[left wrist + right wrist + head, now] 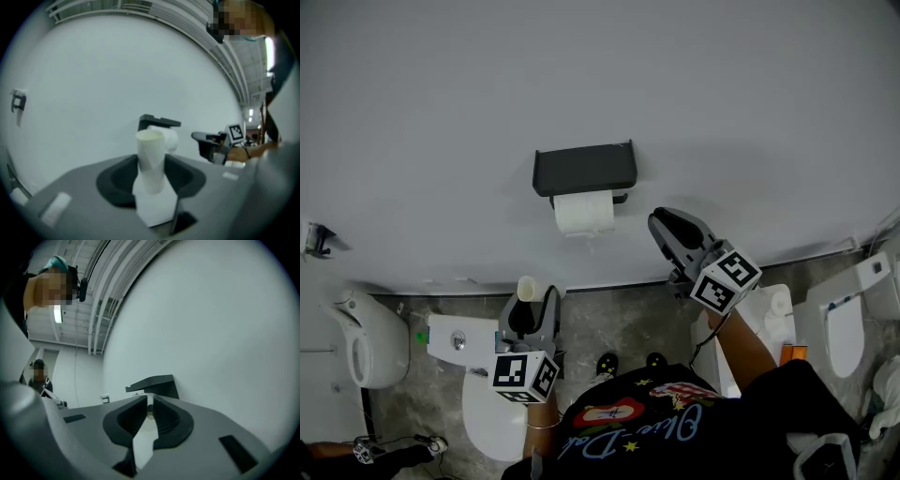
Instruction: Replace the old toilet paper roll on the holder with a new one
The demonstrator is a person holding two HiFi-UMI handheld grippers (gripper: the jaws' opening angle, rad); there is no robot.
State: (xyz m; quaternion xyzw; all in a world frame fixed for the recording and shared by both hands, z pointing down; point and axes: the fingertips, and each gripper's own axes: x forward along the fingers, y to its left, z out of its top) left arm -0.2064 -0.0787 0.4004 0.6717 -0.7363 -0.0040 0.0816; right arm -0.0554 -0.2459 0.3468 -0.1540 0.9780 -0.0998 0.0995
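Observation:
A black holder (pixel 583 171) is fixed to the grey wall, and a white toilet paper roll (pixel 584 214) hangs under it. My left gripper (pixel 532 309) is below and left of the roll, shut on a bare cardboard tube (pixel 526 289) that stands upright between its jaws. In the left gripper view the tube (pixel 151 150) fills the left gripper (pixel 150 176), with the holder (pixel 159 122) and roll (pixel 170 138) behind it. My right gripper (pixel 667 228) hovers just right of the roll without touching it. Its jaws stand a narrow gap apart, with nothing gripped. The right gripper (pixel 150 408) points toward the holder (pixel 152 383).
A white toilet (pixel 483 403) sits below my left gripper, another fixture (pixel 366 347) at far left and a toilet (pixel 853 328) at far right. Spare white rolls (pixel 780 305) lie on a white surface by my right arm. A small bracket (pixel 314 239) sticks out of the wall at left.

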